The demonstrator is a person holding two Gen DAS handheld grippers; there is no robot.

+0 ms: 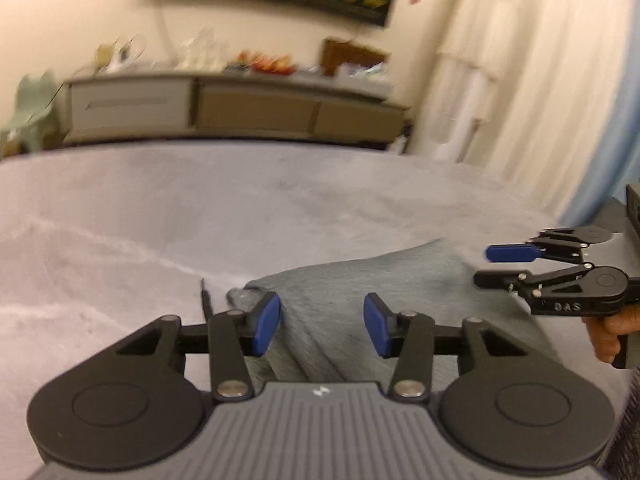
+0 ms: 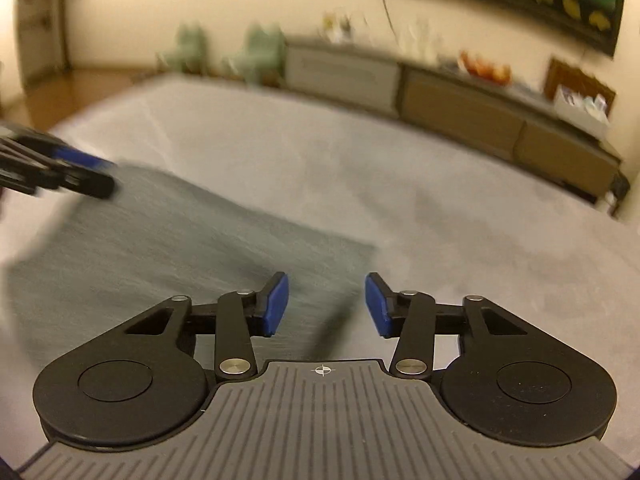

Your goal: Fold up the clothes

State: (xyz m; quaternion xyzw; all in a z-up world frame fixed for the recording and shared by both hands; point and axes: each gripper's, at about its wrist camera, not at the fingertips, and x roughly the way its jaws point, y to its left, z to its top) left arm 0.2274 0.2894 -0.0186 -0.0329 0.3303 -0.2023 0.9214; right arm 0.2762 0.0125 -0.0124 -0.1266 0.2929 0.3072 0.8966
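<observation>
A grey-green garment (image 1: 360, 292) lies folded on the light grey bed cover (image 1: 160, 220). My left gripper (image 1: 322, 326) is open and empty just above the garment's near part. My right gripper (image 1: 486, 266) shows at the right of the left wrist view, open, beside the garment's right edge. In the right wrist view the garment (image 2: 160, 240) lies flat to the left. My right gripper (image 2: 326, 306) is open and empty over its near right corner. The left gripper (image 2: 96, 180) shows blurred at the far left, above the garment's far edge.
A low sideboard (image 1: 240, 108) with cluttered items stands along the far wall beyond the bed. Pale curtains (image 1: 520, 80) hang at the right. Green chairs (image 2: 260, 56) stand at the left of the sideboard. The bed cover (image 2: 440, 200) stretches wide around the garment.
</observation>
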